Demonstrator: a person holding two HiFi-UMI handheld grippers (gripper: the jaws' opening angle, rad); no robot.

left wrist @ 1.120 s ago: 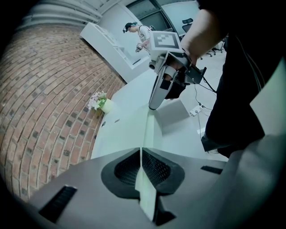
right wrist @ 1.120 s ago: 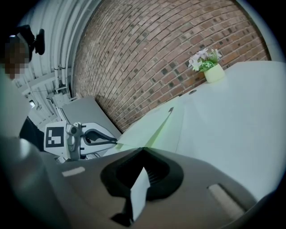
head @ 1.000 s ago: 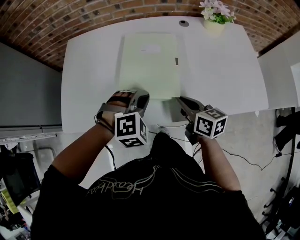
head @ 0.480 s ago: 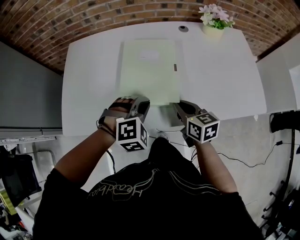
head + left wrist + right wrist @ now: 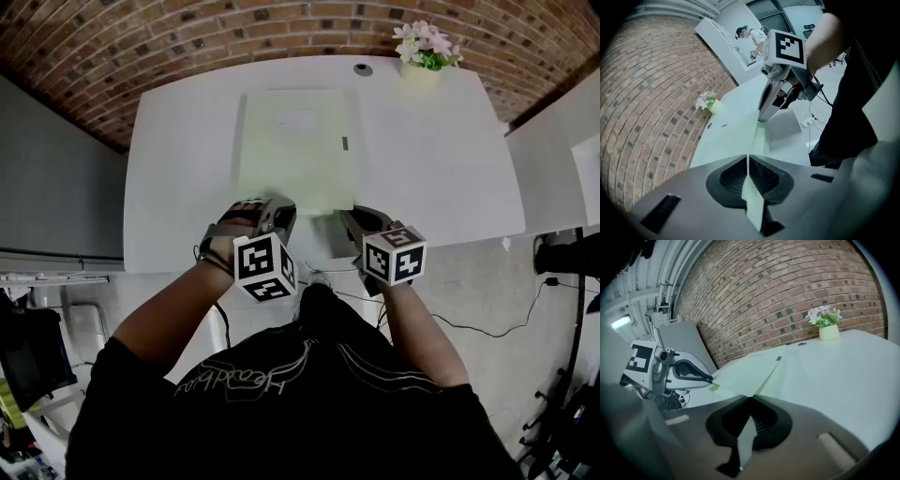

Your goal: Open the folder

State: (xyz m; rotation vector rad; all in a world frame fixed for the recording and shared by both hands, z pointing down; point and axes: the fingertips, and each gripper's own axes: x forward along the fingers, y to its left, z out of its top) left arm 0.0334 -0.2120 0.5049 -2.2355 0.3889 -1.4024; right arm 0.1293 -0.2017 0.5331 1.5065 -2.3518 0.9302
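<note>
Folder point(image 5: 295, 150) stays shut on the bench point(image 5: 431, 159), but left claw point(image 5: 283, 211) and right claw point(image 5: 347, 216) now pinch its near edge, ready for opening.

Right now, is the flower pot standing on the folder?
No, the flower pot stands on the bare table near its far corner, apart from the folder.

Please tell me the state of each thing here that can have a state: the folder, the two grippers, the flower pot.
Pale green paper folder: closed, lying on the white table, not yet opened.
Left gripper: shut on the folder's near edge.
Right gripper: shut on the folder's near right corner.
Small pale pot of flowers: upright, at the table's far edge.
</note>
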